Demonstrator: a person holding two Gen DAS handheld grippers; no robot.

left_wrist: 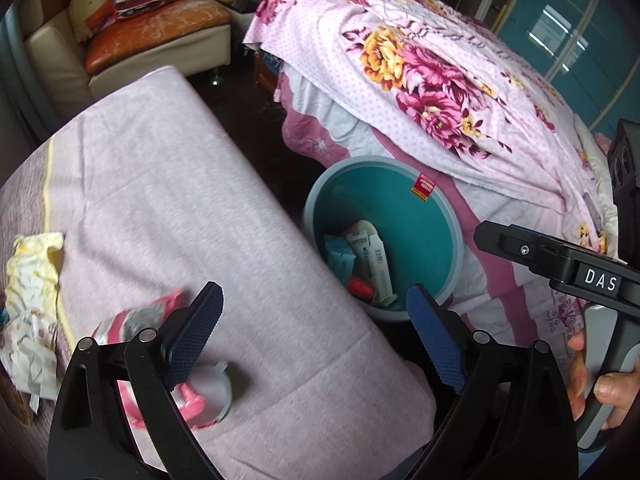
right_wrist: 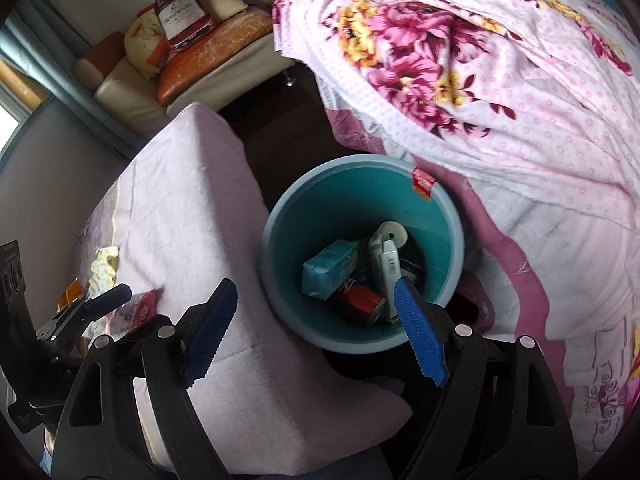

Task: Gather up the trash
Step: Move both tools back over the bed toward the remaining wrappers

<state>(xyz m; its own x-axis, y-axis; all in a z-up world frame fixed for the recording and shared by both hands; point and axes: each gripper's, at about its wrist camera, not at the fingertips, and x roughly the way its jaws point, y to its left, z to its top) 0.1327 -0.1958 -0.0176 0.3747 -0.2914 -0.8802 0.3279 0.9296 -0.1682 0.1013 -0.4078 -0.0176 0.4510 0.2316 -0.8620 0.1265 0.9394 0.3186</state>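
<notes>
A teal bin [left_wrist: 380, 192] with a grey rim stands on the floor between the cloth-covered table and the bed. It holds a teal carton [right_wrist: 328, 266], a red can [right_wrist: 358, 300] and white boxes [right_wrist: 386, 264]. My right gripper [right_wrist: 316, 332] hangs open over the bin's [right_wrist: 340, 196] near rim, with nothing between its fingers. My left gripper [left_wrist: 314, 336] is open over the table's edge, also holding nothing. A pink and silver wrapper [left_wrist: 132, 320] lies on the cloth just behind the left finger. A crumpled yellow-white wrapper [left_wrist: 36, 280] lies further left.
The table wears a pale pink cloth [left_wrist: 180, 200]. A bed with a floral quilt [left_wrist: 440, 80] presses against the bin's far side. A sofa [left_wrist: 140, 32] with cushions stands at the back. A person's hand [left_wrist: 592, 384] grips the right gripper's handle.
</notes>
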